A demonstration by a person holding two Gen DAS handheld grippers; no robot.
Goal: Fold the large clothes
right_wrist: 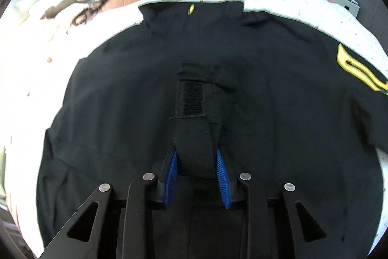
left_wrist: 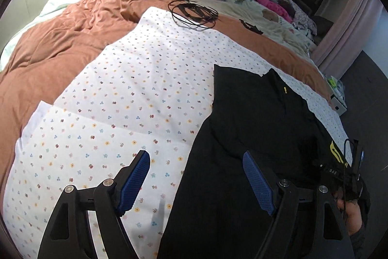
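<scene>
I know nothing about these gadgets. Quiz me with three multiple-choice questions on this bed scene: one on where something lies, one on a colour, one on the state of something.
1. Where does the coil of black cable lie?
A. on the floor
B. on the bed, beyond the flowered sheet
C. on the black jacket

2. What colour is the emblem on the jacket's sleeve?
A. red
B. white
C. yellow

3. How do the right gripper's jaws stand?
A. closed on a black strap
B. wide open over bare sheet
C. closed on a pillow

Answers:
1 B: the black cable rests where the flowered sheet meets the rust quilt.
2 C: the emblem on the black jacket is yellow.
3 A: the right gripper has its blue pads against the strap.
</scene>
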